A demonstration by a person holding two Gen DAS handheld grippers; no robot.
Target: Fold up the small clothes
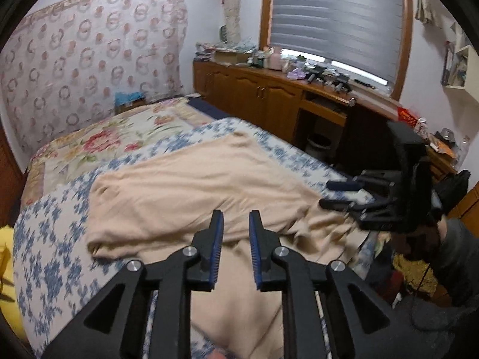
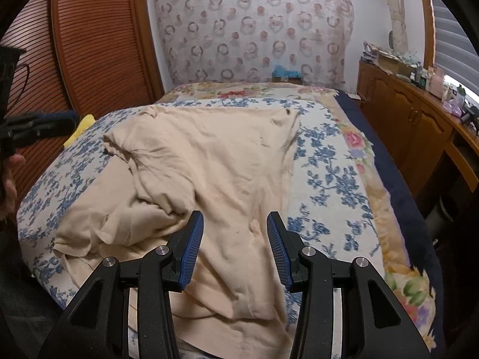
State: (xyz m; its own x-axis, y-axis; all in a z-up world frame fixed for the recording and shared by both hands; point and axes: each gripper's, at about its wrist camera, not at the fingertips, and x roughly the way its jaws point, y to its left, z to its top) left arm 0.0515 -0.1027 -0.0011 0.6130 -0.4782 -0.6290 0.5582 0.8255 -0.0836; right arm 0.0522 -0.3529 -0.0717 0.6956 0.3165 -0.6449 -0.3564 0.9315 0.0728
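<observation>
A cream garment (image 1: 191,185) lies partly folded and rumpled on the blue-flowered bedspread (image 1: 54,239). In the left wrist view my left gripper (image 1: 236,218) hovers over the garment's near edge, its blue-padded jaws a narrow gap apart with nothing between them. My right gripper (image 1: 338,194) shows at the right of that view, held above the garment's right side. In the right wrist view the garment (image 2: 215,155) spreads across the bedspread (image 2: 329,179), and my right gripper (image 2: 236,220) stands open above its near part, pinching no cloth. The left gripper (image 2: 45,122) enters at the left edge, a hand (image 2: 9,179) below it.
A wooden cabinet (image 1: 263,95) with clutter on top runs under the blinded window (image 1: 338,21) right of the bed. A louvred wooden door (image 2: 89,45) stands to the left. A patterned cloth (image 2: 254,30) covers the headboard. Something yellow (image 2: 83,125) lies at the bed's left edge.
</observation>
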